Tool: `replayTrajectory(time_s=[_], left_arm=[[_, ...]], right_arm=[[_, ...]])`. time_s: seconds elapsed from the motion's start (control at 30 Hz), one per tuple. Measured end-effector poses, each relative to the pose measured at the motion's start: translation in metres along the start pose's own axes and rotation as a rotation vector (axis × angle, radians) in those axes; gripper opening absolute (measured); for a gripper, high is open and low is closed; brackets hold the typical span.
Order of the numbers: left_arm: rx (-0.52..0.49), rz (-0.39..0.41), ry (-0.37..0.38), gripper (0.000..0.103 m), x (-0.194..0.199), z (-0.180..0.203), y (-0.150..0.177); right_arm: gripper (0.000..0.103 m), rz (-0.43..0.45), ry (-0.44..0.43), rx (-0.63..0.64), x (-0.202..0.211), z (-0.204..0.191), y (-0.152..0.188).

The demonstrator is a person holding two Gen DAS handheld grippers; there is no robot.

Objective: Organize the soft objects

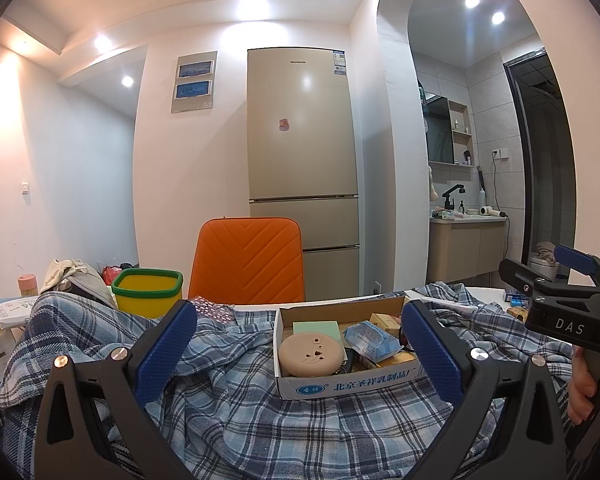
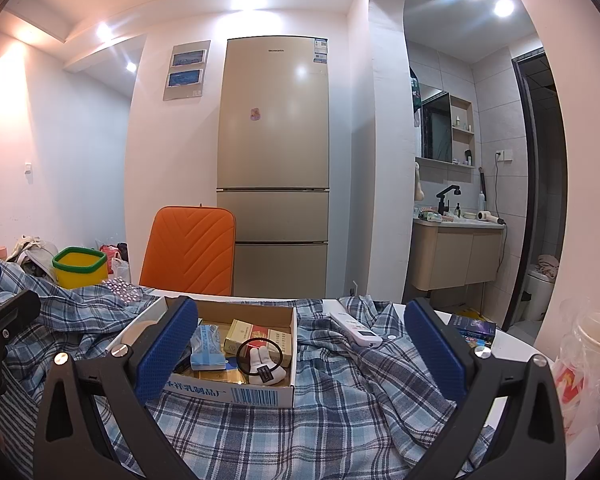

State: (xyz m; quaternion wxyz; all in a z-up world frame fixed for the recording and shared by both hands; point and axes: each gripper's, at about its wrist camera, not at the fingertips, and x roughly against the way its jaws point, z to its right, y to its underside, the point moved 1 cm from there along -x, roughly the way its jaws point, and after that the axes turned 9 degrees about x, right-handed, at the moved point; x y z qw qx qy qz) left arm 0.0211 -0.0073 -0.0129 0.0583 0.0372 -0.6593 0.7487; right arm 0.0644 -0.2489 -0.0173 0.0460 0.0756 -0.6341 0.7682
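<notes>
A blue plaid shirt (image 1: 260, 412) lies crumpled across the table and also fills the lower half of the right wrist view (image 2: 340, 400). A white cardboard box (image 1: 340, 390) of small items sits on it; it also shows in the right wrist view (image 2: 260, 394). My left gripper (image 1: 300, 354) is open and empty, held above the shirt with the box between its blue pads. My right gripper (image 2: 300, 354) is open and empty above the shirt, its left pad over the box. The right gripper's body shows at the right edge of the left wrist view (image 1: 568, 300).
A yellow bin with a green rim (image 1: 148, 290) stands at the back left beside an orange chair back (image 1: 248, 260). A white remote (image 2: 356, 328) lies on the shirt. A dark blue packet (image 2: 472, 328) and a plastic bag with a cup (image 2: 588, 360) sit at right. Cloth bags (image 1: 76, 276) lie far left.
</notes>
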Motion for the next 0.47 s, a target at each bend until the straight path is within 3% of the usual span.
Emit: replayTrajectory(time_s=[0.47], left_arm=[[0.000,0.000,0.000,0.103,0.0001,0.0006,0.0000]], right_arm=[[0.103,-0.001,0.000,0.001,0.0000,0.0000,-0.0001]])
